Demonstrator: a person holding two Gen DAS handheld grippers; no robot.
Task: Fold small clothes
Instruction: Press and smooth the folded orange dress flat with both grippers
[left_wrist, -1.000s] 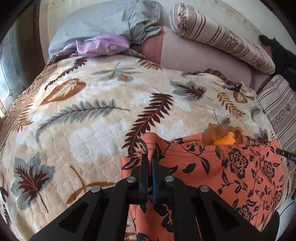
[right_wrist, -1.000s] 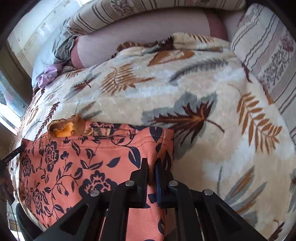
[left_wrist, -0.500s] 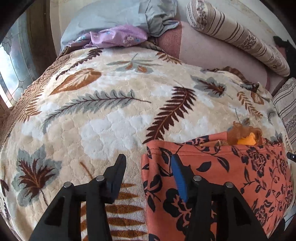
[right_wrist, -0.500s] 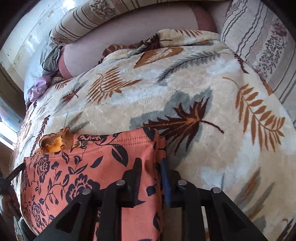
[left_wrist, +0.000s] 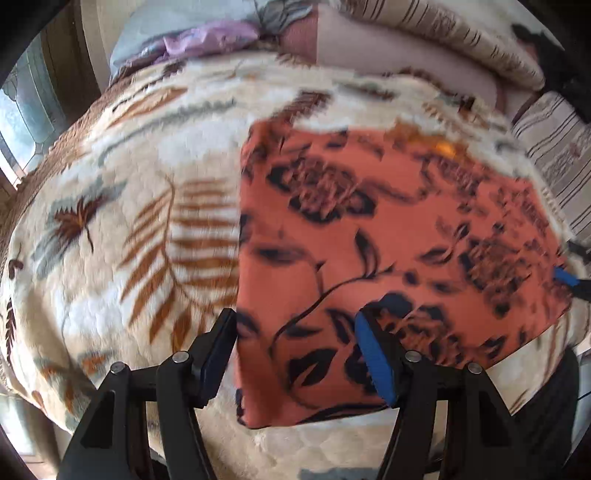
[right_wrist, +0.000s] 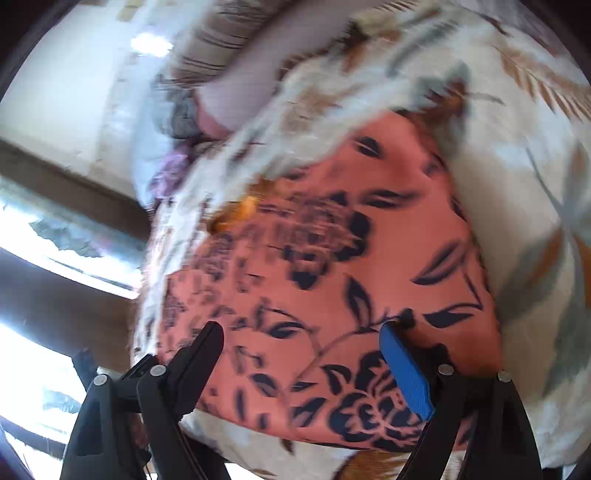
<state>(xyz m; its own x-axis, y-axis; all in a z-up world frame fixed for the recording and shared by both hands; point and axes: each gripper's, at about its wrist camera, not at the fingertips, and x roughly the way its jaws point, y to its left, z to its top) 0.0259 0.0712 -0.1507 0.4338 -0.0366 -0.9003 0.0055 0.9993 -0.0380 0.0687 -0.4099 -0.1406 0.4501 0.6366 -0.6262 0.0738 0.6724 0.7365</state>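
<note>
A small orange garment with a dark floral print (left_wrist: 373, 236) lies flat, folded, on the leaf-patterned blanket (left_wrist: 122, 221). It also shows in the right wrist view (right_wrist: 332, 295). An orange-yellow collar (left_wrist: 443, 147) peeks out at its far edge. My left gripper (left_wrist: 295, 328) is open and empty, raised above the garment's near left part. My right gripper (right_wrist: 301, 338) is open and empty, raised above the garment's near edge. Its blue-padded tip shows at the right edge of the left wrist view (left_wrist: 565, 278). Both views are blurred.
Striped bolsters (left_wrist: 443, 40) and a pink pillow (left_wrist: 388, 55) lie at the head of the bed. A grey cloth and a purple cloth (left_wrist: 207, 37) lie at the far left corner. A window (right_wrist: 55, 229) is at the left. The blanket's near edge drops off below the grippers.
Both grippers went from shut on the garment's far corners to open. They have let go and pulled back and up toward the near edge. The garment lies still.
</note>
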